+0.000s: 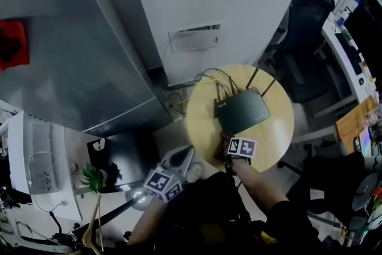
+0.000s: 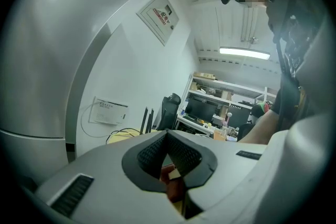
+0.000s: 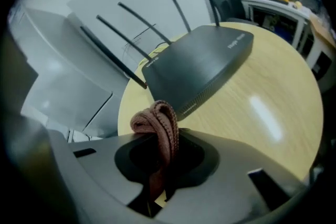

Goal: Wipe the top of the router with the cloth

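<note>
A dark grey router (image 1: 242,109) with several thin antennas lies on a round wooden table (image 1: 274,140). In the right gripper view the router (image 3: 199,63) sits just beyond the jaws, its top bare. My right gripper (image 1: 225,139) is at the router's near edge, shut on a bunched reddish-brown cloth (image 3: 156,119) that sticks up between the jaws. My left gripper (image 1: 188,151) hangs off the table's left edge, lower down. Its tips (image 2: 167,135) meet with nothing held. Only the antennas (image 2: 147,120) show in the left gripper view.
Yellow cables (image 1: 209,77) run from the router's back to a white wall box (image 1: 194,37). A large grey cabinet (image 1: 71,51) fills the left. A black office chair (image 1: 304,39) and a cluttered desk (image 1: 358,51) stand to the right. A small plant (image 1: 92,176) stands lower left.
</note>
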`<state>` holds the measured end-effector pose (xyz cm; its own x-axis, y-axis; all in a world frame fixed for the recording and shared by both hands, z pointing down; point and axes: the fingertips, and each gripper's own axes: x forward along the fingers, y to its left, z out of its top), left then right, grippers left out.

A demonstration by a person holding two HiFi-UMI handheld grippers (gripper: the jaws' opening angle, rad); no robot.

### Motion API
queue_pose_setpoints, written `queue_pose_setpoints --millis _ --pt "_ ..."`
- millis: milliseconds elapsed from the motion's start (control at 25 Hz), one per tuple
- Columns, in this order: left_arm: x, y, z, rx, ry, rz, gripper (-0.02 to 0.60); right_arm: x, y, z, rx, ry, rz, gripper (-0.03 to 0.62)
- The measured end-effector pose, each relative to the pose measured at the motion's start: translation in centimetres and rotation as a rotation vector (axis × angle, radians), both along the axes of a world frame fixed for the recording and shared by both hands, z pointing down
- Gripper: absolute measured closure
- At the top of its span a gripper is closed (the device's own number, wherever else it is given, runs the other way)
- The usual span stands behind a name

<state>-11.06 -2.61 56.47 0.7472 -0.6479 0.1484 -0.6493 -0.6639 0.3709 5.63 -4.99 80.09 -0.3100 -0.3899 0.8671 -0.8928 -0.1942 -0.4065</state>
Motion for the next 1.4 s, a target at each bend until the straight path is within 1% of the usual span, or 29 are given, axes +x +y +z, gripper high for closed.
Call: queue_pose_setpoints --millis 80,200,280,320,400,480,560,680,800,960,1240,1280,1400 --pt "0.0 0.1 -0.1 0.002 0.002 -0.012 0.580 0.4 0.2 0.1 -0.005 0.029 -0.110 0.530" --pt "-0.1 0.2 -0.1 0.000 0.005 -0.034 0.580 1.3 0.4 0.3 -0.023 0.073 -0.235 0.530" --pt "-0.1 0.3 -0.2 -0.001 0.008 -0.049 0.580 1.9 0.4 0.4 -0.031 0.122 -0.332 0.530" --pt "0.0 0.3 -0.3 0.000 0.009 -0.055 0.580 2.1 0.5 0.4 -0.029 0.161 -0.398 0.530" --pt "0.4 0.2 -0.6 0.005 0.012 -0.064 0.580 2.7 0.4 0.3 -0.010 0.264 -0.546 0.530" --pt "0.8 0.0 -0.8 0.010 0.018 -0.076 0.580 2.9 0.1 -0.1 0.032 0.353 -0.671 0.530" --pt "1.4 -0.2 -1.0 0.015 0.025 -0.094 0.580 2.6 -0.3 -0.7 0.085 0.381 -0.744 0.530" --pt "2.7 -0.4 -1.5 0.022 0.032 -0.113 0.580 3.4 -0.7 -0.9 0.109 0.369 -0.778 0.530" --pt "3.8 -0.7 -1.9 0.026 0.030 -0.126 0.580 5.6 -1.6 -1.0 0.105 0.397 -0.786 0.530" --pt "4.9 -0.9 -2.0 0.011 0.018 -0.149 0.580 7.9 -2.4 -0.9 0.096 0.383 -0.773 0.530" --pt "6.7 -1.7 -2.4 0.025 0.008 -0.183 0.580 11.2 -4.0 -0.8 0.104 0.372 -0.753 0.530" --pt "6.9 -1.8 -2.3 0.025 0.006 -0.188 0.580 11.6 -4.2 -0.7 0.095 0.371 -0.747 0.530" --pt "7.3 -2.0 -2.2 0.019 -0.003 -0.197 0.580 13.1 -3.2 -0.3 0.013 0.367 -0.734 0.530"
